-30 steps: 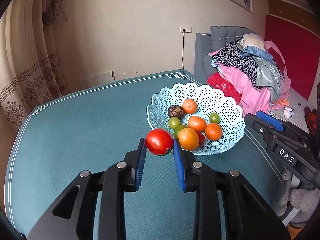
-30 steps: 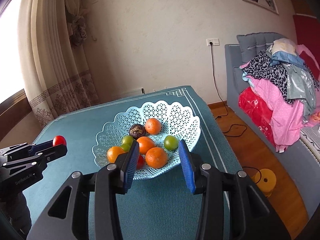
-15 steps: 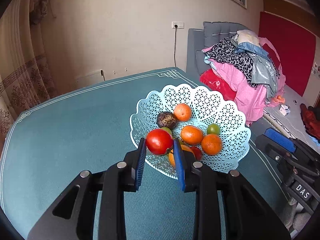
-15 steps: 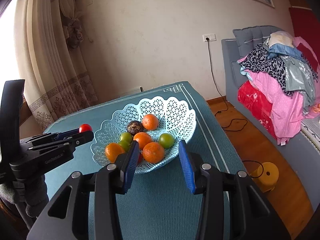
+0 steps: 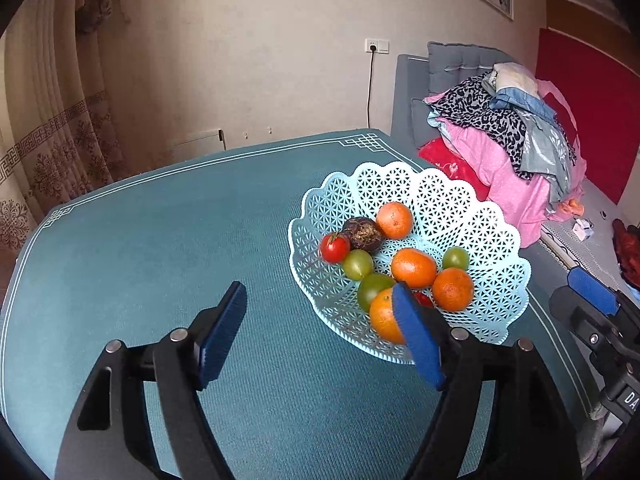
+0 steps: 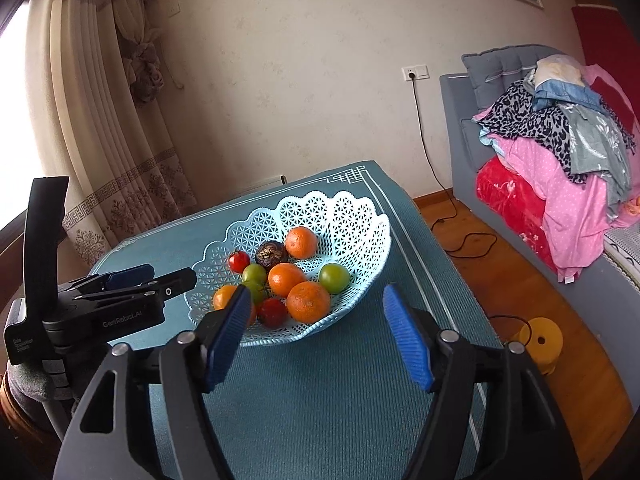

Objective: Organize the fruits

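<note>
A pale blue lattice basket (image 5: 400,172) (image 6: 340,200) stands on the teal table (image 5: 160,240) and holds several oranges, green tomatoes and a dark wrinkled fruit (image 5: 362,234). A red tomato (image 5: 335,248) (image 6: 239,261) lies at the basket's left side beside that dark fruit. My left gripper (image 5: 320,290) (image 6: 136,280) hovers at the basket's near-left rim, its jaws opening with nothing between them. My right gripper (image 6: 316,292) (image 5: 592,308) sits in front of the basket's near rim, its jaws also opening and empty.
A grey sofa (image 6: 460,128) piled with clothes (image 5: 512,128) stands to the right of the table. A yellow spool (image 6: 538,338) and a black cable (image 6: 468,240) lie on the wooden floor. Curtains (image 6: 100,120) hang behind the table's far left.
My left gripper came up to the basket and let go of the red tomato, which now lies in the basket. Both grippers' jaws spread wider.
</note>
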### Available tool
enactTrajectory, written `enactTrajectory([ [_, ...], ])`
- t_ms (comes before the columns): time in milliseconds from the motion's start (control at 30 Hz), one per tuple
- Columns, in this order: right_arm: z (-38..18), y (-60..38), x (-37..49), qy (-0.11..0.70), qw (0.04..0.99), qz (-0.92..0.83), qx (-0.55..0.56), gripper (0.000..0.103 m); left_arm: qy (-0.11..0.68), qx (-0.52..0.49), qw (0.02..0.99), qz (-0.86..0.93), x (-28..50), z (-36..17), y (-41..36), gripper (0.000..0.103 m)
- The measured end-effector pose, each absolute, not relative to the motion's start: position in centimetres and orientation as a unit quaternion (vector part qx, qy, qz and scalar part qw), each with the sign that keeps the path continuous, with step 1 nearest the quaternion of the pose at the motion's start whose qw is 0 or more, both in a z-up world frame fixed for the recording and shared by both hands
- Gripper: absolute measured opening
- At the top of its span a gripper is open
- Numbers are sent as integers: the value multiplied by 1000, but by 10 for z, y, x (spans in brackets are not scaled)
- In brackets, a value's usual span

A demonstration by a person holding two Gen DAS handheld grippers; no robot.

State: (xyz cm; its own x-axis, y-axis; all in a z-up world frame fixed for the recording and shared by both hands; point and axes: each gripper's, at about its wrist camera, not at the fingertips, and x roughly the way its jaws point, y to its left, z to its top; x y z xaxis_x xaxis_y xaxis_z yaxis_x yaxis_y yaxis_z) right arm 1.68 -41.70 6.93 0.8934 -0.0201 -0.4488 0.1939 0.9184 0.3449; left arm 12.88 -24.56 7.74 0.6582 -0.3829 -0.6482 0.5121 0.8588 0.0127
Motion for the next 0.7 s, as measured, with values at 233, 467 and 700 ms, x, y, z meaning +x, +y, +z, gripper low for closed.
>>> enactTrajectory([
  [233, 76, -416, 13, 220, 954, -58, 194, 89, 309, 107, 920, -216, 116, 90, -238, 99],
  [467, 81, -413, 10, 225, 955, -62, 183, 92, 285, 129, 933, -179, 101, 101, -231, 99],
  [700, 88, -408, 7, 223, 959, -62, 164, 94, 259, 145, 942, -155, 86, 114, -226, 100],
])
